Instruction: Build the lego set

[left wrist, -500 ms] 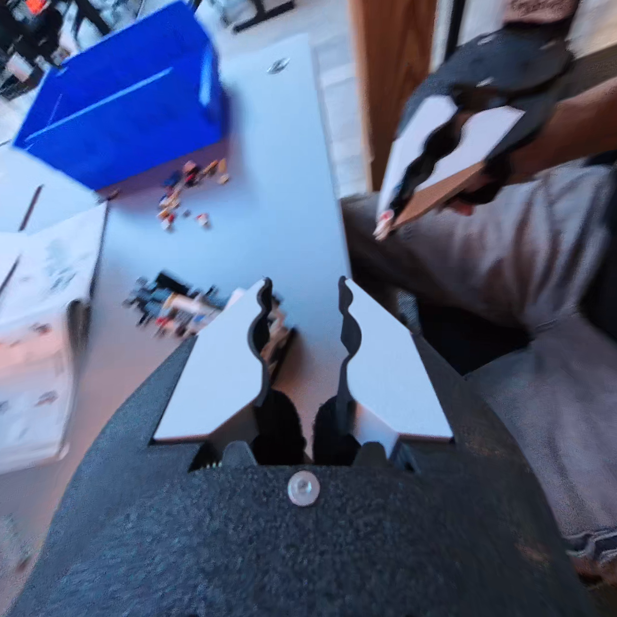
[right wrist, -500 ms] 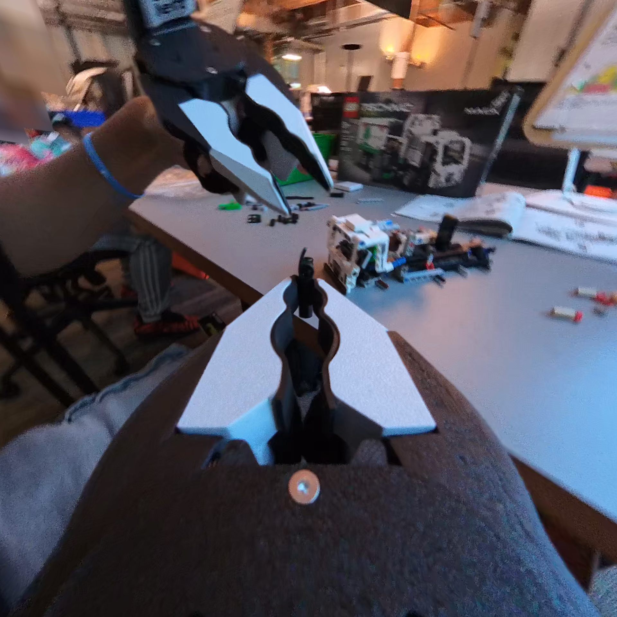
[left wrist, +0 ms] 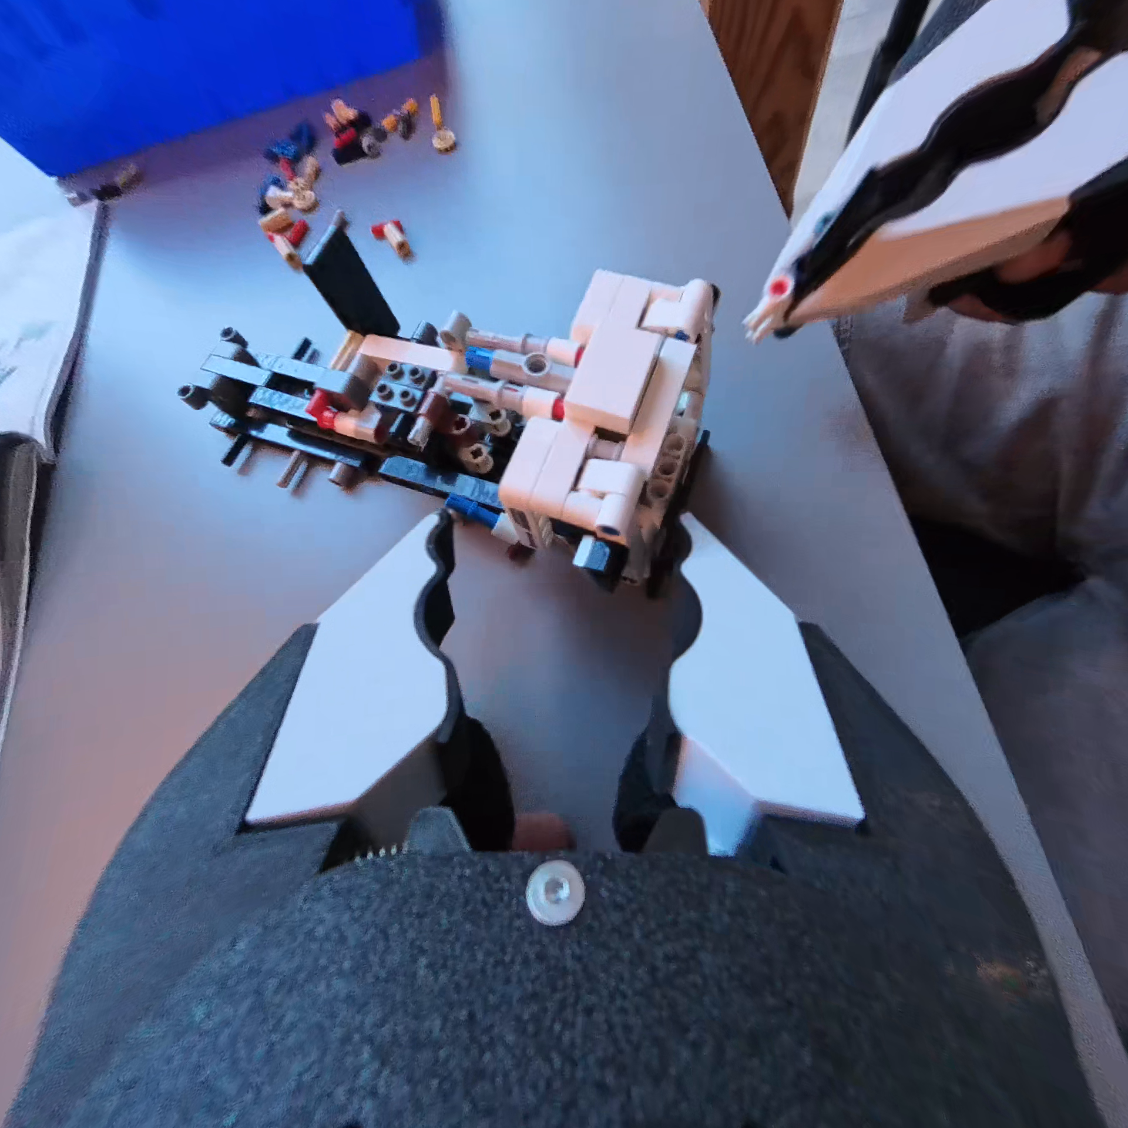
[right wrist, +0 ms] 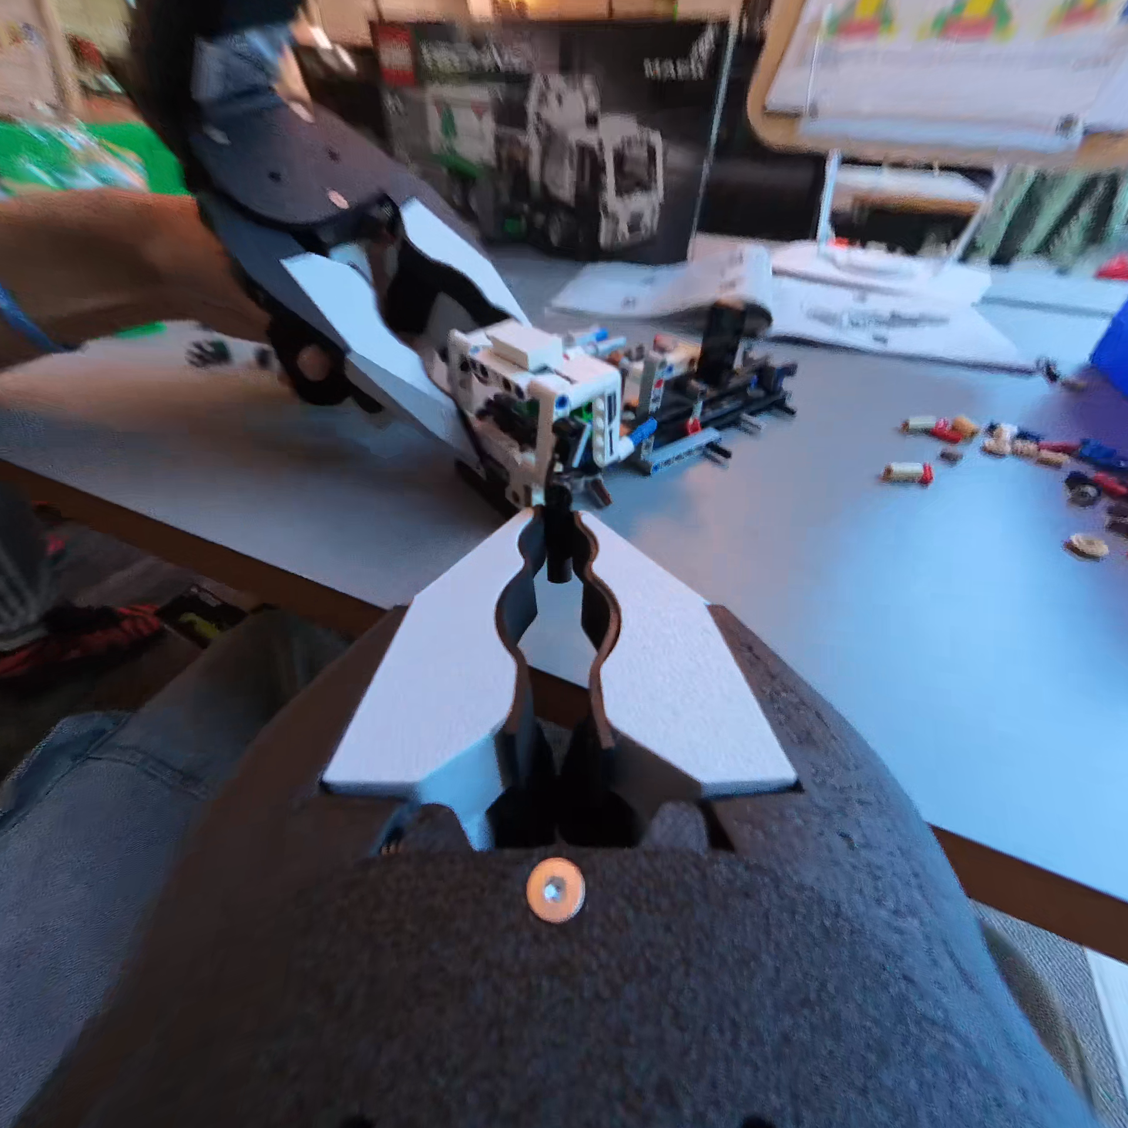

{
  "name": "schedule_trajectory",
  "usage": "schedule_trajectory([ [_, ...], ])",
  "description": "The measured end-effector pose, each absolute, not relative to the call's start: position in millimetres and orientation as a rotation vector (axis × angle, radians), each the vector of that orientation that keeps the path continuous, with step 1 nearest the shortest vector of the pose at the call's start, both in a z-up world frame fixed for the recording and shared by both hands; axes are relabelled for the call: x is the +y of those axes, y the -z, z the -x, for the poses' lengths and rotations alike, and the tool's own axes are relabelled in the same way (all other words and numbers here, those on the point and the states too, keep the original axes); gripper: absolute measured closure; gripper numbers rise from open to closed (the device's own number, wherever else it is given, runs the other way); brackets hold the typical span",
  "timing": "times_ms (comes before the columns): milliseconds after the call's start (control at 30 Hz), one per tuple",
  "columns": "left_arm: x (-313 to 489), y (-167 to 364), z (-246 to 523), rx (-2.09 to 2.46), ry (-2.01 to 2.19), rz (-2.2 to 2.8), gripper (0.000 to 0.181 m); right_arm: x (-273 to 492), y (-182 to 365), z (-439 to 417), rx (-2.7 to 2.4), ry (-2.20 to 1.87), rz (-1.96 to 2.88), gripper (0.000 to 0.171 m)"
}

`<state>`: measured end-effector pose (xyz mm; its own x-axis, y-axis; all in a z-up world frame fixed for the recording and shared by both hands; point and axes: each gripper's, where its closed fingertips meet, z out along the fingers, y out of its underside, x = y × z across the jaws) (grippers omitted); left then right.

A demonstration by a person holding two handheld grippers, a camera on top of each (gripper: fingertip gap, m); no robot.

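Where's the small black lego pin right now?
In the right wrist view, the black pin is pinched at the tips of the right gripper, just in front of the half-built truck.

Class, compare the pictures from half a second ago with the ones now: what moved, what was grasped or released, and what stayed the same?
The left gripper came down from above the table edge to the white cab end of the lego truck, open around its corner. The right gripper moved toward the truck too. Nothing was grasped or released: the right gripper stays shut on the small black piece, and the loose pieces lie as before.
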<state>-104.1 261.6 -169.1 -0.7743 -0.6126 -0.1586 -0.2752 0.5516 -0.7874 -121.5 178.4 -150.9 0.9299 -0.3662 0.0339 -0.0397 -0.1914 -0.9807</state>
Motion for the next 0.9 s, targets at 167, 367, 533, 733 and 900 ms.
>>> schedule_trajectory([
  [167, 250.6, 166.7, 93.4, 2.269, 1.083, 0.741, 0.119, 185.0, 159.8, 107.9, 0.374, 0.227, 1.798, 0.165],
  [367, 245.8, 156.7, 93.3, 2.237, 1.253, 0.913, 0.129, 181.5, 153.6, 101.1, 0.404, 0.168, 1.742, 0.165],
  [533, 246.8, 137.2, 101.3, 2.178, 1.544, 1.058, 0.13, 180.3, 142.4, 100.5, 0.409, -0.021, 1.642, 0.165],
  [733, 242.7, 126.9, 109.5, 2.156, 1.671, 1.044, 0.13, 185.0, 115.8, 114.7, 0.221, -0.134, 1.571, 0.165],
  [900, 243.9, 126.1, 108.9, 2.134, 1.651, 1.033, 0.13, 187.7, 116.6, 113.7, 0.175, -0.088, 1.604, 0.165],
])
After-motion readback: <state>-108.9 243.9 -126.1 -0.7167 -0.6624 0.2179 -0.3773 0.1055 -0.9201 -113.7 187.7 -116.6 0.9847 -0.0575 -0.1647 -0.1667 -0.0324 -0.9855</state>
